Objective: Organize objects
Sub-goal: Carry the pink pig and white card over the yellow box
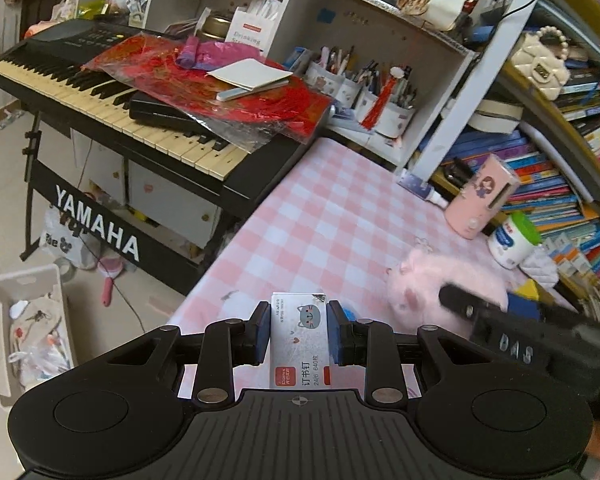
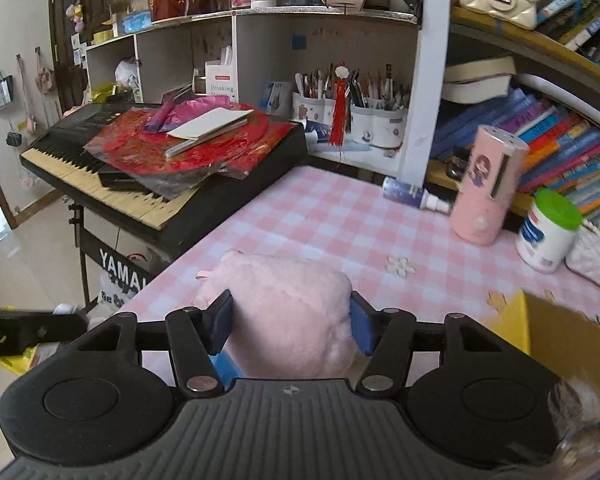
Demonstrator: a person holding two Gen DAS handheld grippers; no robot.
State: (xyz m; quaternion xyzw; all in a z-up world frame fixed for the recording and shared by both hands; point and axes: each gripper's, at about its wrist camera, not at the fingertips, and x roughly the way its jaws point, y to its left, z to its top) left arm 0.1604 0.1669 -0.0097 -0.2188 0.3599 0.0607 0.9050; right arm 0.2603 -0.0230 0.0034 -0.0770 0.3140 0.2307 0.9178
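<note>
The left claw (image 1: 299, 336) pinched a staple box (image 1: 300, 344) above the checked surface (image 1: 320, 216); the right claw (image 2: 290, 326) squeezed a pink plush (image 2: 288, 320), whose soft fur might have slipped free mid-carry

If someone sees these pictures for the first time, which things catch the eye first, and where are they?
First, the pink plush toy on the pink checked tablecloth, squeezed between the pads of the right claw. Next, the small staple box with a cat drawing, clamped in the left claw above the table's near edge. Behind, to the left, the black Yamaha keyboard carries a heap of red wrapping.
</note>
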